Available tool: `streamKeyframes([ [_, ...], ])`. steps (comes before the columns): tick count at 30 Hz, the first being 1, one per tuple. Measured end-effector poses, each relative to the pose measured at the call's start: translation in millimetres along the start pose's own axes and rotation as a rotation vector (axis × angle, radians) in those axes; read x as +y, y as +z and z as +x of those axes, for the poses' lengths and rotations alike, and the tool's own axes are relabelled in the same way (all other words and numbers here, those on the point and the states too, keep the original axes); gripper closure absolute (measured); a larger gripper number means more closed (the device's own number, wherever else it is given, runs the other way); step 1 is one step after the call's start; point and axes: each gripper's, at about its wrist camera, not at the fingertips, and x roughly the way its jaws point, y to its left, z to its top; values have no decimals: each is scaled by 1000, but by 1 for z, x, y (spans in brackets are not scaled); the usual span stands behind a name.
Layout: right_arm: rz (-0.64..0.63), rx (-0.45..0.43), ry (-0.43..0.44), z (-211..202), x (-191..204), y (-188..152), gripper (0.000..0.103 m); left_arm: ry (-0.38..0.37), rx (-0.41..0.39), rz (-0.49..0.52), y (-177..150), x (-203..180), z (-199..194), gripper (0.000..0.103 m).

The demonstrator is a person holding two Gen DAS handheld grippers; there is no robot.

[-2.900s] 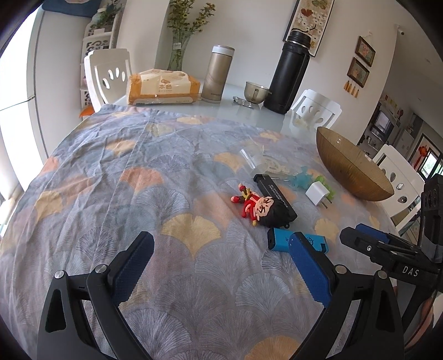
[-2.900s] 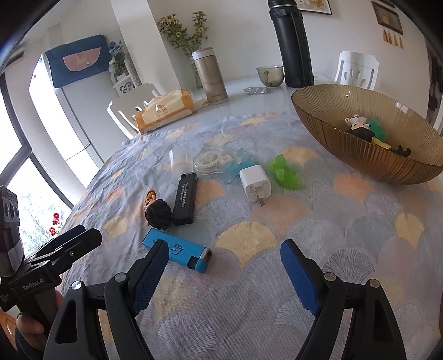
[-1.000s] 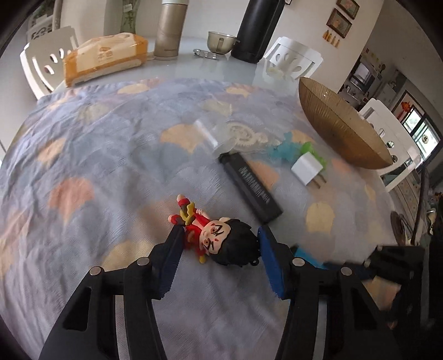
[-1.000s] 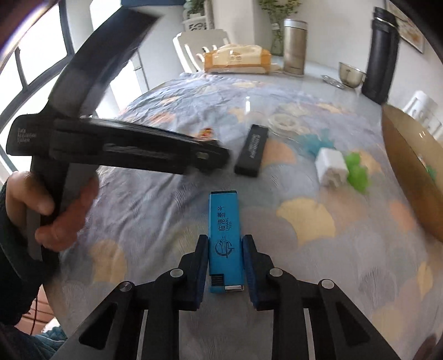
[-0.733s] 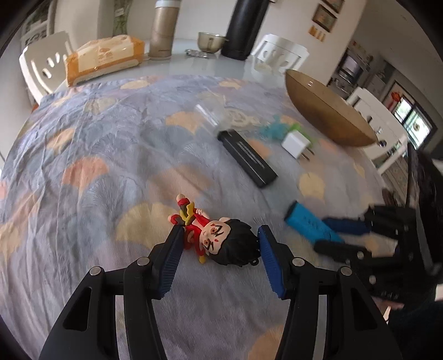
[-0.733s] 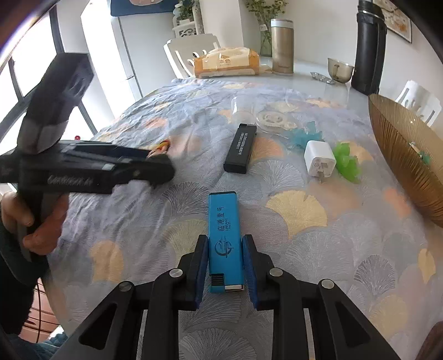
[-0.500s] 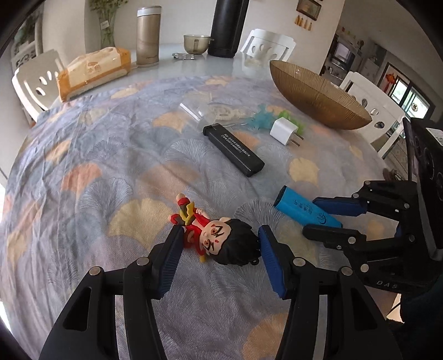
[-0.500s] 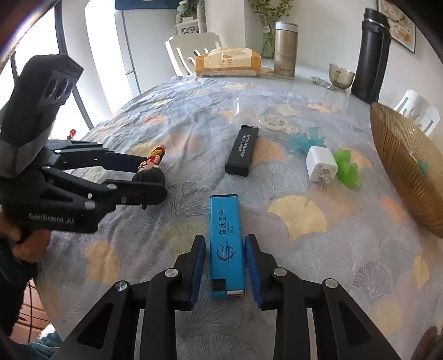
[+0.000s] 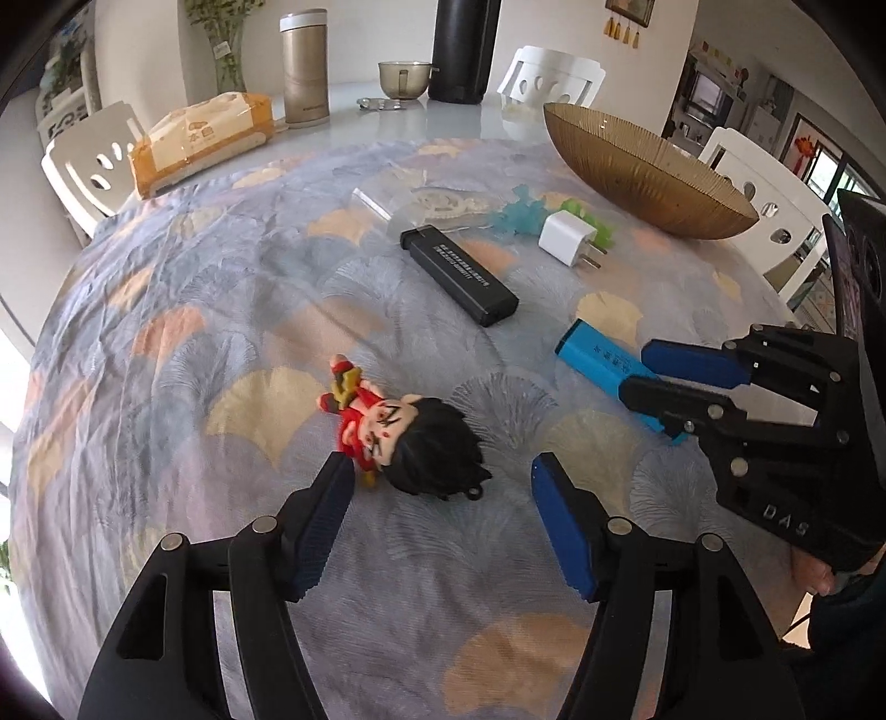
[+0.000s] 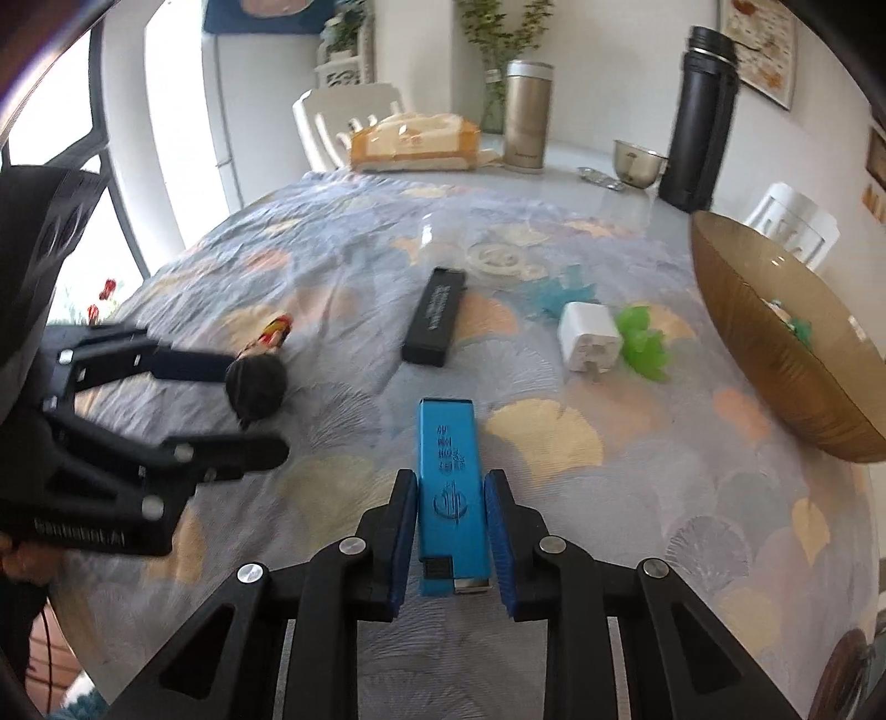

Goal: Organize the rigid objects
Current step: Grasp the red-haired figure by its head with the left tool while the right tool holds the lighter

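Right gripper (image 10: 449, 540) clamped on blue lighter (image 10: 449, 487); left gripper (image 9: 437, 520) open around figurine (image 9: 410, 432).

A: Where does the left wrist view look from?

B: From just behind the left gripper (image 9: 440, 518), close above the patterned tablecloth (image 9: 183, 310), angled down and across toward the brown bowl (image 9: 637, 166) and the black thermos (image 9: 462, 50) at the far edge.

A: And the right wrist view?

B: From behind the right gripper (image 10: 449, 540), equally low and near, facing the same far edge (the window side falls on its left).

A: What do they share?

B: Each catches the other gripper at its side, plus the black-haired figurine (image 9: 407, 435), blue box (image 10: 451, 487), black box (image 10: 434, 315), white charger (image 10: 588, 335) and tissue pack (image 10: 415, 141).
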Motion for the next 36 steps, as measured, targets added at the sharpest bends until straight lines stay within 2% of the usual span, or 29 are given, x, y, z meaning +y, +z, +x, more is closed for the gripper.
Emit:
streamKeyframes([
  [10, 5, 3, 4, -1, 0, -1, 79, 26, -15, -33, 9, -1, 6, 37],
  [15, 21, 15, 20, 1, -4, -1, 79, 39, -31, -29, 7, -1, 7, 43],
  [20, 23, 24, 20, 3, -5, -1, 79, 22, -31, -32, 7, 3, 5, 43],
  [36, 69, 36, 54, 4, -13, -2, 78, 40, -25, -76, -13, 33, -14, 42],
])
